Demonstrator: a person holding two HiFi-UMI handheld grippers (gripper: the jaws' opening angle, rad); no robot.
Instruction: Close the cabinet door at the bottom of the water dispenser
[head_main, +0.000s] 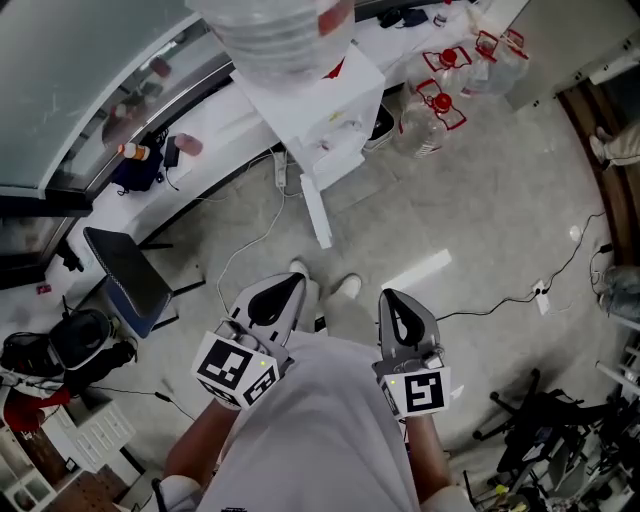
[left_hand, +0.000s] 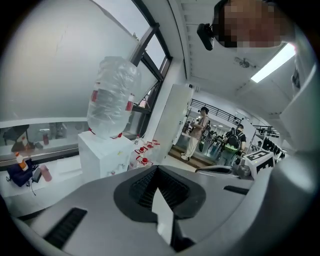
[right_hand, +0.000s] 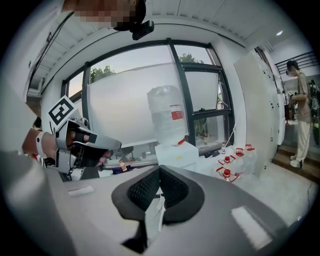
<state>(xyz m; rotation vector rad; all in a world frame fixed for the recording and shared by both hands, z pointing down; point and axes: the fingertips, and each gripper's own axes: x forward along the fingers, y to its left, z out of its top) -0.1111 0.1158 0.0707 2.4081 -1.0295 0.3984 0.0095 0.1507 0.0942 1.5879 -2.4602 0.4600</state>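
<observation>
The white water dispenser (head_main: 320, 95) stands at the top of the head view with a big clear bottle (head_main: 275, 35) on it. Its bottom cabinet door (head_main: 316, 212) sticks out open toward me as a narrow white panel. Both grippers are held low in front of my body, well short of the door. My left gripper (head_main: 287, 288) is shut and holds nothing, and my right gripper (head_main: 392, 299) is shut and empty too. The left gripper view shows the dispenser (left_hand: 102, 156) ahead beyond the left gripper (left_hand: 157, 169). The right gripper view shows the dispenser (right_hand: 177, 155) beyond the right gripper (right_hand: 160, 169).
Spare water bottles with red handles (head_main: 440, 100) stand right of the dispenser. A power strip with a cable (head_main: 280, 172) lies on the floor at its left. A dark chair (head_main: 125, 275) is at the left, black equipment (head_main: 540, 420) at the lower right. People (left_hand: 197, 132) stand far back.
</observation>
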